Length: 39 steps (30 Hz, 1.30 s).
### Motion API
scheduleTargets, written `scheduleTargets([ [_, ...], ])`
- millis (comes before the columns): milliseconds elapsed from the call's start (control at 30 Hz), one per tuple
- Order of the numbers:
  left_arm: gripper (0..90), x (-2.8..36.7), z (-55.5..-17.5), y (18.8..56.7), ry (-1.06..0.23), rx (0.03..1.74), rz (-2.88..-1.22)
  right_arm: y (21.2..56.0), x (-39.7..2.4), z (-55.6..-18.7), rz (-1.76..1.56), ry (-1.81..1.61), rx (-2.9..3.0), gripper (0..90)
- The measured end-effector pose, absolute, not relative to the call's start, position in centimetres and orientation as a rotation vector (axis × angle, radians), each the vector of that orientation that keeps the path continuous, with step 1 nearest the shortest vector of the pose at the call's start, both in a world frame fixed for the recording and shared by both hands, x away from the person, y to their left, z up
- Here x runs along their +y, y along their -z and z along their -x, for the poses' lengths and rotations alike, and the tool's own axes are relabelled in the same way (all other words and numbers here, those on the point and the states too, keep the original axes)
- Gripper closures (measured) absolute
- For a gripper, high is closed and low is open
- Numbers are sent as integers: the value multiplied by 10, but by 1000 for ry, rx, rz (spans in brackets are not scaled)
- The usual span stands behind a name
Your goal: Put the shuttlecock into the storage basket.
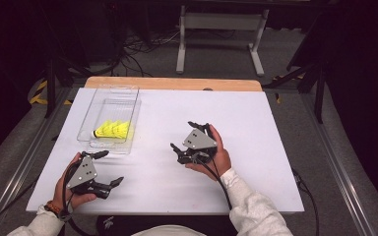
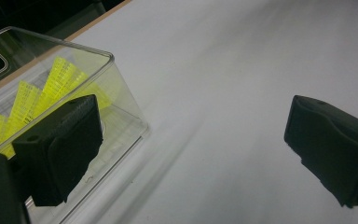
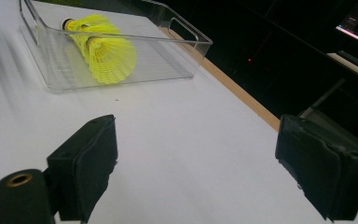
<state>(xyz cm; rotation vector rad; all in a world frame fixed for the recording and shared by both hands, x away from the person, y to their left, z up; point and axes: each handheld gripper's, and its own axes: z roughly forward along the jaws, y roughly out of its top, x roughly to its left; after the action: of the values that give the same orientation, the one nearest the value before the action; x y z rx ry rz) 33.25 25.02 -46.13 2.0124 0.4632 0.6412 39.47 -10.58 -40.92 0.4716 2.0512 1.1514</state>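
Note:
A clear plastic tray (image 1: 94,112) stands at the table's back left, and yellow shuttlecocks (image 1: 113,130) lie in its near end. My left gripper (image 1: 109,168) rests open near the front left edge, just in front of the tray, with nothing between its jaws. The left gripper view has the tray's corner (image 2: 121,100) and the shuttlecocks (image 2: 58,81) beside its left jaw. My right gripper (image 1: 183,136) is open and empty over the table's middle, to the right of the tray. Ahead of its jaws in the right gripper view lie the tray (image 3: 177,44) and the shuttlecocks (image 3: 107,53).
A white sheet (image 1: 256,128) covers the table, with a wooden strip (image 1: 177,83) bare along the far edge. Beyond it stand a white frame (image 1: 221,29) and cables (image 1: 138,49) on the floor. Black stands flank both sides.

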Motion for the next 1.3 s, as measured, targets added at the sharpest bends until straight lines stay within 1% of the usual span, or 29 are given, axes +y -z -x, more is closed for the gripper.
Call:
scheduleTargets([
  [1300,50,252,-332,461,-645,464,-2011,409,-141,-382,-495,-1114,2017,130],
])
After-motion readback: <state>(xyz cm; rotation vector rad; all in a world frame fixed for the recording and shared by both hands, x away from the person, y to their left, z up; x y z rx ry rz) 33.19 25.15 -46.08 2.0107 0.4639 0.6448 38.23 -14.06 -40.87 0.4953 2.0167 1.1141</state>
